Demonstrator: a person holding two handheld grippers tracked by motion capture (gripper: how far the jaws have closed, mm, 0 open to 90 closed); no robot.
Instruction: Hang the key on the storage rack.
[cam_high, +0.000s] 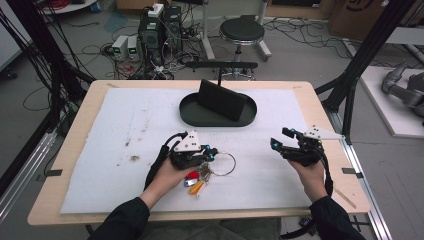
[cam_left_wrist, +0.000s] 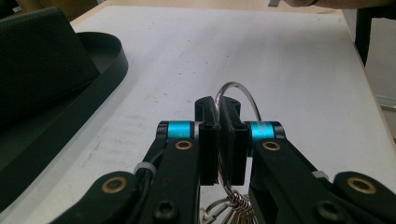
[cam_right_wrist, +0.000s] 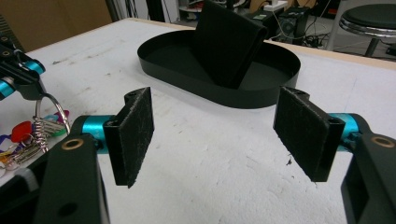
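Observation:
A bunch of keys (cam_high: 196, 181) with red and orange tags hangs from a thin wire ring (cam_high: 225, 164) at the middle front of the white mat. My left gripper (cam_high: 212, 152) is shut on that ring; in the left gripper view the ring (cam_left_wrist: 238, 91) arches out past the closed gripper (cam_left_wrist: 218, 140), and the keys (cam_left_wrist: 233, 205) dangle below. My right gripper (cam_high: 280, 138) is held at the right, apart from the keys, open. Between its two pads (cam_right_wrist: 135, 135) there is nothing, its gripper midpoint (cam_right_wrist: 219, 135) over bare mat.
A black oval tray (cam_high: 215, 123) sits at the back middle of the mat (cam_high: 125, 130) with a black wallet (cam_high: 221, 100) standing on edge in it. The right gripper view has the tray (cam_right_wrist: 261, 95) and wallet (cam_right_wrist: 229, 42) straight ahead. A stool (cam_high: 242, 31) stands beyond the table.

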